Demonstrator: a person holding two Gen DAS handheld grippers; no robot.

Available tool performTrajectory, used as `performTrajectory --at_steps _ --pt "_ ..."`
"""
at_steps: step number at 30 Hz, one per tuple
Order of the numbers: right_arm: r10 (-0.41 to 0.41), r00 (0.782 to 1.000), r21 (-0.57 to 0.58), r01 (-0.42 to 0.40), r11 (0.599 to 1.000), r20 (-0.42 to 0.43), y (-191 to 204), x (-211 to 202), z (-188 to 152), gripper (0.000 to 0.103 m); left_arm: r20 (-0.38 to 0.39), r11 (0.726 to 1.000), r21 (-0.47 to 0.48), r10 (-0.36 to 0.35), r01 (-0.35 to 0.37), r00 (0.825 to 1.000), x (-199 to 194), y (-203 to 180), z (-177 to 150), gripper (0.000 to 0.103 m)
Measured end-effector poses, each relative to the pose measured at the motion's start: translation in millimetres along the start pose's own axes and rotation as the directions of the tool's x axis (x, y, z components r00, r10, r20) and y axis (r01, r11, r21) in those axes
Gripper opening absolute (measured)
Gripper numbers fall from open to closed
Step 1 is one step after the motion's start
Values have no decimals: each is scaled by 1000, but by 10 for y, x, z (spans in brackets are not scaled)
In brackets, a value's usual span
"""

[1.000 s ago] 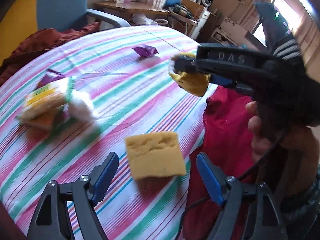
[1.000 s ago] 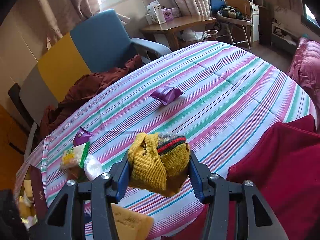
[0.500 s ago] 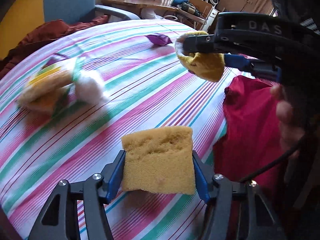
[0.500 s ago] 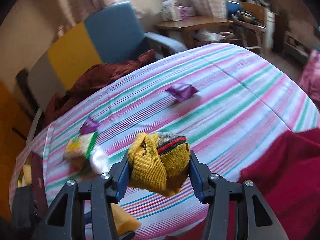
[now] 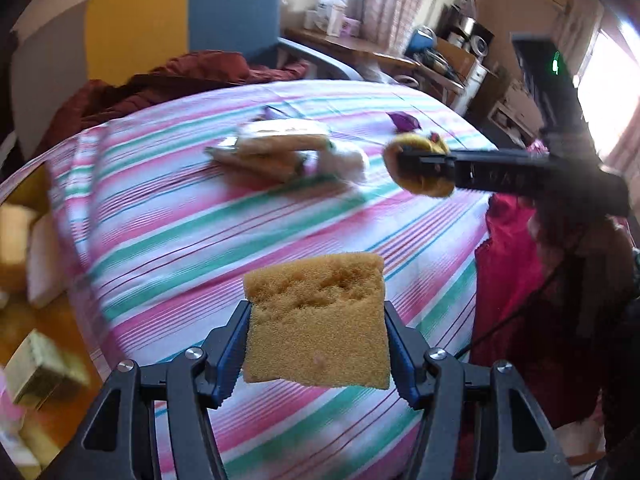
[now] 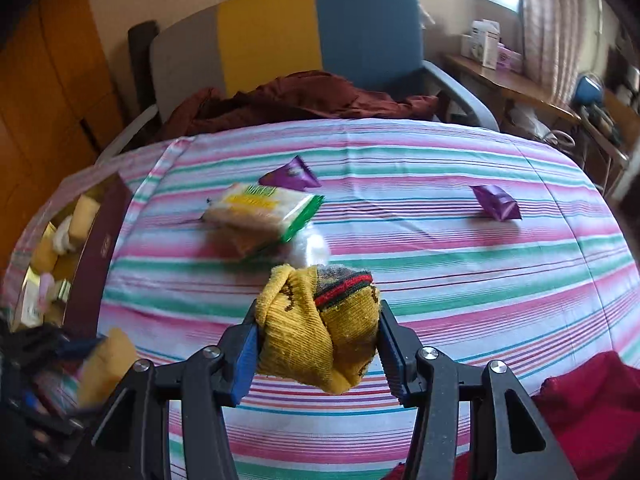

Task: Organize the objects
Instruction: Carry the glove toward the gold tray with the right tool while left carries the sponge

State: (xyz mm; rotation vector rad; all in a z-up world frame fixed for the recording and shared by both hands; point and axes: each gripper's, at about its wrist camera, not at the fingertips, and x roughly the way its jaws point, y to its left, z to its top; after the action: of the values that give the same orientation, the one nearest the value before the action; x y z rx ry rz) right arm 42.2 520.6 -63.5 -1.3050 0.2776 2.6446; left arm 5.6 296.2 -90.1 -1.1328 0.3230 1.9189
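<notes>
Listing items in hand and on the striped sheet (image 6: 440,264):

- Sponge (image 5: 316,316), yellow, porous: pinched at its two side edges by the left gripper (image 5: 316,344), jaws about half open with pads pressed into the foam, held clear above the sheet. Judged light, soft and springy; best taken across the flat sides, as here, with modest squeeze so it does not buckle
- Sock bundle (image 6: 320,328), yellow knit with a red and green band: clamped between the jaws of the right gripper (image 6: 318,344), set fairly narrow, held above the sheet near its front edge. Judged light, limp and compressible; grip at the thick middle so no loose end slips out
- Snack packet (image 6: 260,210), green-edged, with a white wad beside it, lying mid-sheet; likely crackly and slippery
- Purple wrappers, two: one (image 6: 290,174) just behind the packet, one (image 6: 496,202) well apart to the right
- Box (image 6: 102,248), dark red wall, open top, at the left edge: holds several pale yellow and white pieces, too blurred to name; probable destination for both held items
</notes>
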Motion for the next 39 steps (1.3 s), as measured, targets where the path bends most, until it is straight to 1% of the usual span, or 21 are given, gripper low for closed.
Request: performTrajectory --at_steps 6,10,14,17,21,23,26,27,28,30,33,35,37,39 --pt "-42 999 12 43 999 -27 -41 63 -18 53 57 996 -88 35 -30 998 -345 270 -142 63" --pt "-58 998 25 59 998 -37 -47 74 -21 53 100 987 -148 70 -55 992 -585 466 -258 62" --pt "-67 997 -2 67 998 -50 59 69 -21 53 143 969 -230 121 -86 982 -861 752 -355 63" --pt "-34 999 -29 33 999 -33 246 -23 20 53 187 949 -295 170 -110 968 -1117 984 -450 63" --pt "60 998 -74 -60 995 -2 671 -121 133 53 214 912 -384 241 -145 946 -1399 1288 -641 63" --pt "115 993 -109 -113 988 4 951 -139 189 53 218 886 -434 278 -163 935 -1531 1456 -754 63" --pt "202 979 -172 -200 965 -1 1412 -135 259 53 225 845 -502 333 -184 916 -1719 1680 -912 63" --pt "233 973 -188 -230 955 -7 1550 -129 279 53 227 832 -522 349 -189 909 -1773 1744 -958 63" --pt "272 962 -205 -270 941 -20 1732 -109 306 53 229 812 -549 372 -196 900 -1857 1832 -1027 63" --pt "314 949 -236 -313 920 -34 2009 -89 326 53 231 788 -581 400 -203 887 -1961 1935 -1116 63" --pt "360 931 -286 -361 887 -58 2430 -34 360 53 226 752 -622 441 -220 868 -2097 2083 -1253 63" --pt "372 926 -306 -374 876 -66 2601 -8 371 53 222 732 -644 458 -223 861 -2158 2162 -1332 63" --pt "379 923 -320 -381 867 -72 2749 11 389 53 221 719 -661 462 -216 859 -2185 2219 -1394 63" --pt "371 925 -340 -375 862 -80 2836 25 379 54 223 713 -669 461 -210 859 -2176 2249 -1415 63"
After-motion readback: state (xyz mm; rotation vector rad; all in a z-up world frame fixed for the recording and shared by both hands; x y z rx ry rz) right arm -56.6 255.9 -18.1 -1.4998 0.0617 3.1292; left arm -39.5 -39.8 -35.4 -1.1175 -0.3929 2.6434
